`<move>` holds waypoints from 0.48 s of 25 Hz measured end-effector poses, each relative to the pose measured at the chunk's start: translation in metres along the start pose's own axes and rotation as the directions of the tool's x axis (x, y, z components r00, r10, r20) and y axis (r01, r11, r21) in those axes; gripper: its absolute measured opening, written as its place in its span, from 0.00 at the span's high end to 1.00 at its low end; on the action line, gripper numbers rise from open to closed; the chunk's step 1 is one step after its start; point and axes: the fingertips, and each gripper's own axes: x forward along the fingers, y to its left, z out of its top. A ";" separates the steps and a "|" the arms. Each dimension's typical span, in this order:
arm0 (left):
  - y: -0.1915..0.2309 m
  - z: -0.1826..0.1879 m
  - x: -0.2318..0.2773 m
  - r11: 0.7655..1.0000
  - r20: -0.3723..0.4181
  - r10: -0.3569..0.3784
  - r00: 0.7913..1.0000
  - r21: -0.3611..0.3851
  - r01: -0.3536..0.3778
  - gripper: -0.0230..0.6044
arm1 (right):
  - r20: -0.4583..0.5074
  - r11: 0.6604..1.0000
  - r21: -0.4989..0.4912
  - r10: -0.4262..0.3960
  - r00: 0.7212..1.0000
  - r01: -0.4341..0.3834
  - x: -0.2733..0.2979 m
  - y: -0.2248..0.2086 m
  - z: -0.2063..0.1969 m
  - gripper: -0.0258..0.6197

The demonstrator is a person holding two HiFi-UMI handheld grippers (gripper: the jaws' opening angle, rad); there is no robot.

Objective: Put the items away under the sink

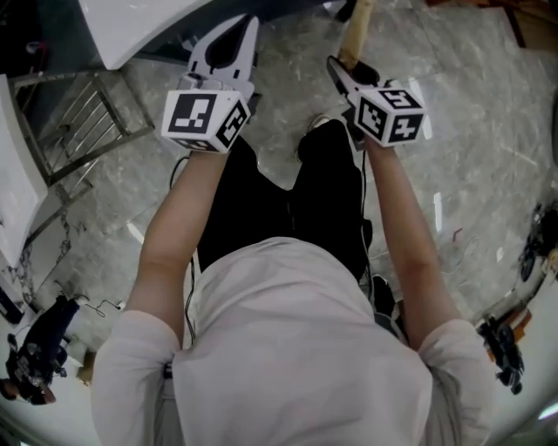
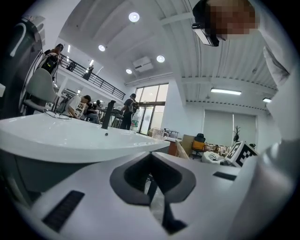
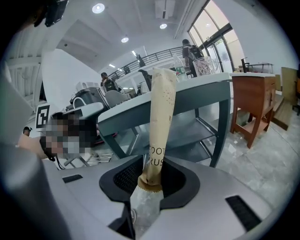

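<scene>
My right gripper (image 1: 344, 71) is shut on a tall tan paper toothbrush pack (image 3: 159, 122), which stands upright out of the jaws. The head view shows the same pack (image 1: 357, 26) poking up past the right gripper's marker cube. My left gripper (image 1: 237, 35) is shut with nothing between its white fingers, and it points toward the white sink (image 1: 148, 26) at the top left. In the left gripper view the sink basin (image 2: 70, 136) fills the left side just ahead of the jaws, with a dark faucet (image 2: 108, 115) on it. A metal shelf (image 3: 197, 124) shows under the sink counter.
A metal wire rack (image 1: 78, 122) stands on the marble floor at the left, below the sink. A wooden cabinet (image 3: 253, 103) stands to the right of the sink frame. The person's black-trousered legs (image 1: 288, 200) are under both grippers. Dark clutter (image 1: 35, 348) lies at the lower left.
</scene>
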 end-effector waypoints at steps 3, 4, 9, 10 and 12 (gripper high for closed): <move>0.003 -0.016 0.006 1.000 -0.018 -0.005 1.000 0.014 0.005 0.96 | -0.019 1.000 -0.002 0.003 1.000 -0.003 0.011 -0.009 -0.017 0.77; 0.005 -0.020 0.007 1.000 -0.023 -0.003 1.000 0.019 0.003 0.96 | -0.024 1.000 -0.005 0.006 1.000 -0.006 0.016 -0.010 -0.021 0.77; 0.018 -0.047 0.011 1.000 -0.052 -0.008 0.999 0.007 0.008 0.96 | -0.054 1.000 0.012 0.029 0.998 -0.029 0.047 -0.015 -0.041 0.77; 0.020 -0.051 0.013 1.000 -0.056 -0.009 0.998 0.007 0.010 0.96 | -0.056 0.999 0.018 0.037 0.998 -0.036 0.054 -0.015 -0.044 0.77; 0.022 -0.060 0.019 1.000 -0.059 -0.011 0.998 0.011 0.012 0.96 | -0.057 0.999 0.024 0.048 0.997 -0.047 0.064 -0.019 -0.049 0.77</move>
